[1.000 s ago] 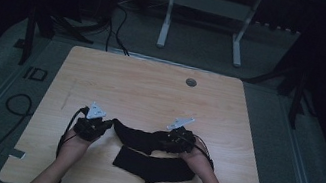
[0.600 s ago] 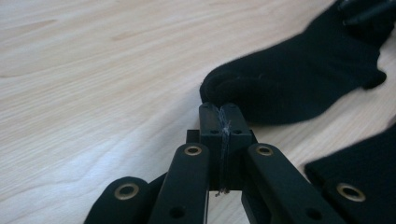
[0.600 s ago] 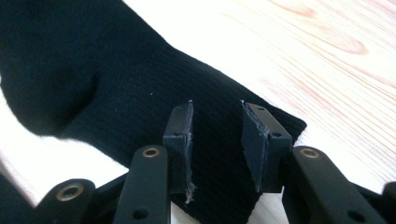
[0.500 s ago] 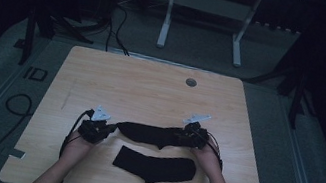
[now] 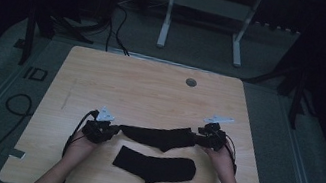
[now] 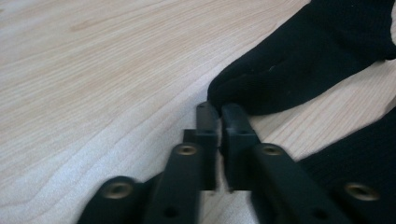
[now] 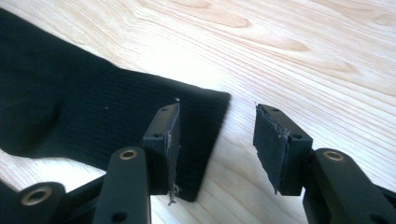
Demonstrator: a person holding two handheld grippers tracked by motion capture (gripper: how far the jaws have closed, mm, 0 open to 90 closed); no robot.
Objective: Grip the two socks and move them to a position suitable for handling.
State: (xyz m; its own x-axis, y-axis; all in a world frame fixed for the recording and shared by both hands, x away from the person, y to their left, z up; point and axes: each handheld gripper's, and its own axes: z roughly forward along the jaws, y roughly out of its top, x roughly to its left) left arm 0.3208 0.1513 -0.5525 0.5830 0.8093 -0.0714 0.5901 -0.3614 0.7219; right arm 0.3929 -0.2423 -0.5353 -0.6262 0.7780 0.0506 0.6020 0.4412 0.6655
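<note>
Two black socks lie on a wooden table [image 5: 151, 89]. The left gripper [image 6: 218, 112] pinches the toe of the far sock [image 5: 158, 136]; the right gripper [image 7: 217, 130] gapes over its cuff (nothing held). The near sock [image 5: 155, 166] lies flat between the person's forearms.

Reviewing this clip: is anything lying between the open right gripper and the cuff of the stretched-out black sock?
Nothing visible does. The right gripper is open right at the cuff of the far sock; one finger overlaps the cuff edge, with bare table between the fingers. The second sock lies nearer the person, out of the way.
</note>
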